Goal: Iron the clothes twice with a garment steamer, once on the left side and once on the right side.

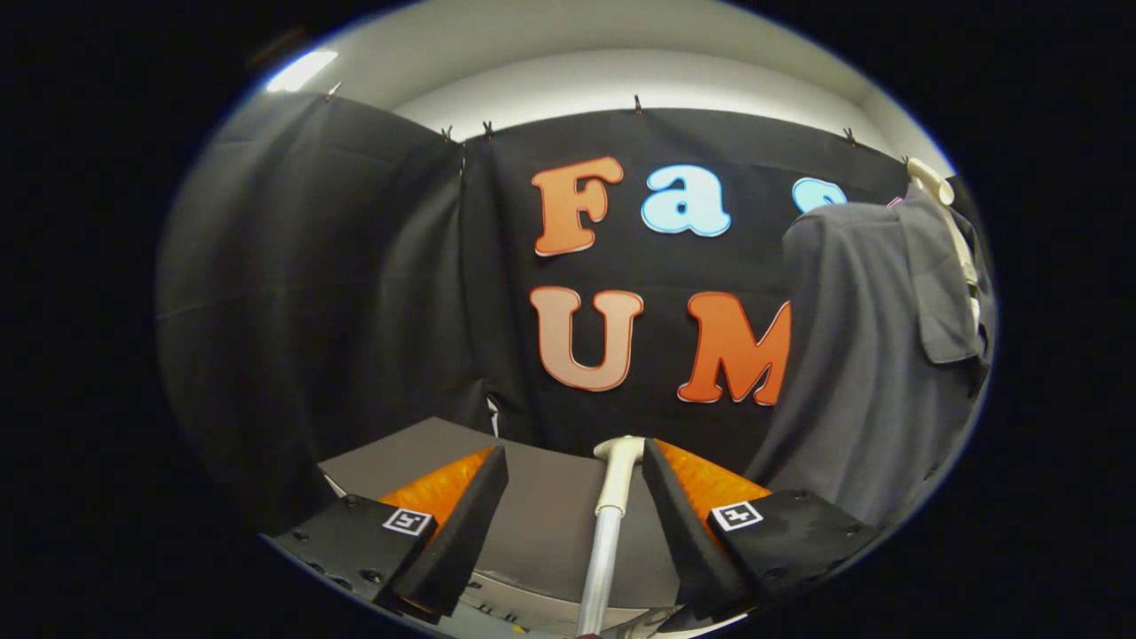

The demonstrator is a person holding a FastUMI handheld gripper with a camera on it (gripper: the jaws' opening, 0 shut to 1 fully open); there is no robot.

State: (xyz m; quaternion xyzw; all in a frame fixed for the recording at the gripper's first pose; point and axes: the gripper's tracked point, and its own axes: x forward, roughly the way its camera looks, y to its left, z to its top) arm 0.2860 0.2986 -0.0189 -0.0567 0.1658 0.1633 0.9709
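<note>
The grey collared shirt point(865, 355) hangs on a pale hanger point(942, 209) at the right of the frame, draped against the black cloth wall point(355, 284). Low in the middle, the steamer's slim silver pole with a cream-white top point(612, 510) stands between the gripper point(575, 506) fingers, closer to the right one. The fingers are spread wide, pinching nothing. Under them sits a flat grey tabletop point(550, 506).
</note>
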